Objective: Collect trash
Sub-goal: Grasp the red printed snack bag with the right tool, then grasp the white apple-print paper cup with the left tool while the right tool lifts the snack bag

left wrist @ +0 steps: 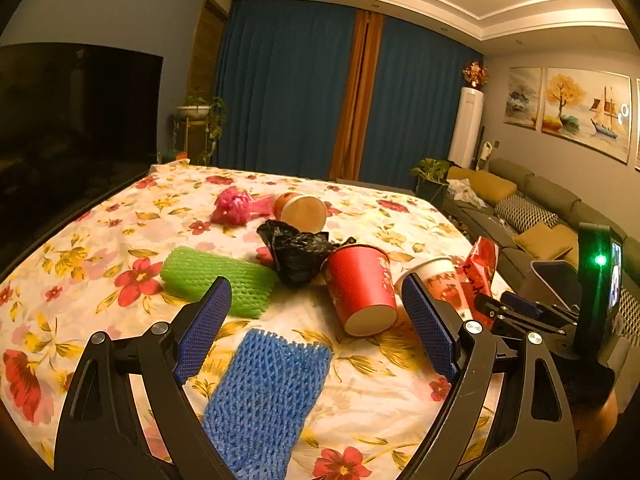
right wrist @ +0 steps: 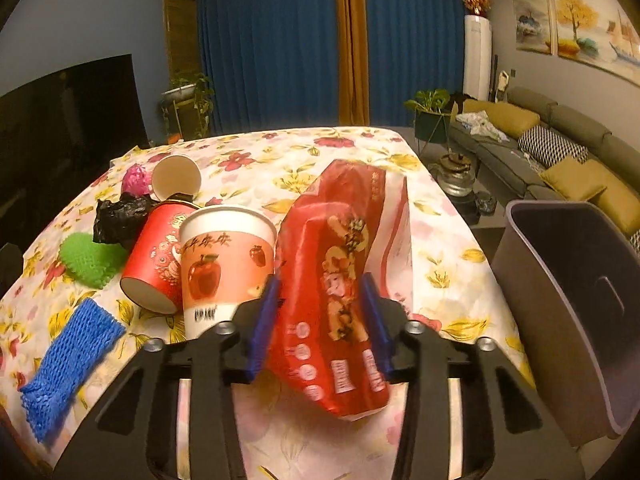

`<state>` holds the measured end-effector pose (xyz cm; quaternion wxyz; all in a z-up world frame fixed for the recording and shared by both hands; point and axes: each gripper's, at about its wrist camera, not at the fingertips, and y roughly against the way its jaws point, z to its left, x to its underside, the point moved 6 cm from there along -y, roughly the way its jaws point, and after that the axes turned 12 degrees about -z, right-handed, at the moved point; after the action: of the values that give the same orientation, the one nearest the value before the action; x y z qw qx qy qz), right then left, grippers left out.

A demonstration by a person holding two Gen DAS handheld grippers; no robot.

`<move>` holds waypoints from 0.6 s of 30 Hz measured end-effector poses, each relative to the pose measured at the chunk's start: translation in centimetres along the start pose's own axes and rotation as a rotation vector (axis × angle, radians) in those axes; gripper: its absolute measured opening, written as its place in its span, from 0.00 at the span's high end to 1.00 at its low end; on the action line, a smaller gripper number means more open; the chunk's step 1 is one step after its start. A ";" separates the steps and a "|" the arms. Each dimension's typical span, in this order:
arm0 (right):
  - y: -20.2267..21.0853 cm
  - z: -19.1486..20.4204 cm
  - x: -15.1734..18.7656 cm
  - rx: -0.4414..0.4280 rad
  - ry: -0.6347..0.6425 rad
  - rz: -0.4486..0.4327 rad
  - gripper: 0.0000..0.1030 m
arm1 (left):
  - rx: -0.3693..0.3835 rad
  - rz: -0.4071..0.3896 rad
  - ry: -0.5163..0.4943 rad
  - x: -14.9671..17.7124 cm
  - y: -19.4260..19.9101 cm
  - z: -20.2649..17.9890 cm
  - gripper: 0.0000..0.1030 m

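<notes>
between the blue pads of the right hand-held gripper [right wrist: 322, 320], a crinkled red foil snack bag [right wrist: 340, 288] with printed pictures stands pinched, jaws narrowed onto its lower half; the bag's upper part leans away over the floral-cloth surface [right wrist: 280, 160]. just left of the bag, touching or nearly so, stands a white paper cup with an apple print [right wrist: 224, 260], and a red paper cup [right wrist: 156, 256] lies tipped beside that. right of the surface waits a dark grey plastic bin [right wrist: 572, 304], mouth turned toward the camera. left hand-held gripper [left wrist: 316, 320]: jaws wide, holding nothing, hovering above a blue foam net sleeve [left wrist: 264, 400]. judgement: a good lift rises clear before swinging right, so the slack foil does not drag the apple cup over; a firm pinch matters, since thin foil may slip.
</notes>
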<state>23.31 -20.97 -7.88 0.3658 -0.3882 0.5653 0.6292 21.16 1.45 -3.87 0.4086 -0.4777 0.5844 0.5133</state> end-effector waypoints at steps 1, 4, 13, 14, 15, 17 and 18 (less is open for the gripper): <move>0.0 -0.1 0.1 -0.001 -0.001 0.007 0.72 | 0.003 0.003 -0.003 0.1 0.0 -0.1 0.17; -0.1 -0.3 0.4 -0.006 -0.009 0.020 0.81 | 0.015 0.014 -0.007 0.3 -0.2 -0.7 0.17; 1.4 -1.3 0.1 0.002 0.006 -0.036 0.98 | 0.097 0.055 -0.027 0.9 -0.8 -4.3 0.17; 1.8 -1.5 0.1 0.005 0.007 -0.050 0.98 | 0.108 0.063 -0.025 1.0 -1.0 -4.8 0.17; 2.0 -1.7 0.0 0.010 0.008 -0.057 0.98 | 0.115 0.069 -0.026 1.2 -1.1 -5.1 0.17; 2.5 -2.2 -0.2 0.014 0.002 -0.073 0.98 | 0.126 0.081 -0.030 1.4 -1.4 -5.7 0.17; 2.9 -2.5 -0.4 0.014 -0.007 -0.081 0.98 | 0.132 0.088 -0.033 1.5 -1.7 -6.2 0.17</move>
<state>21.06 -23.74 -6.48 0.3956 -0.4063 0.5521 0.6112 22.55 -4.91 -4.79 0.4260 -0.4149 0.6305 0.4988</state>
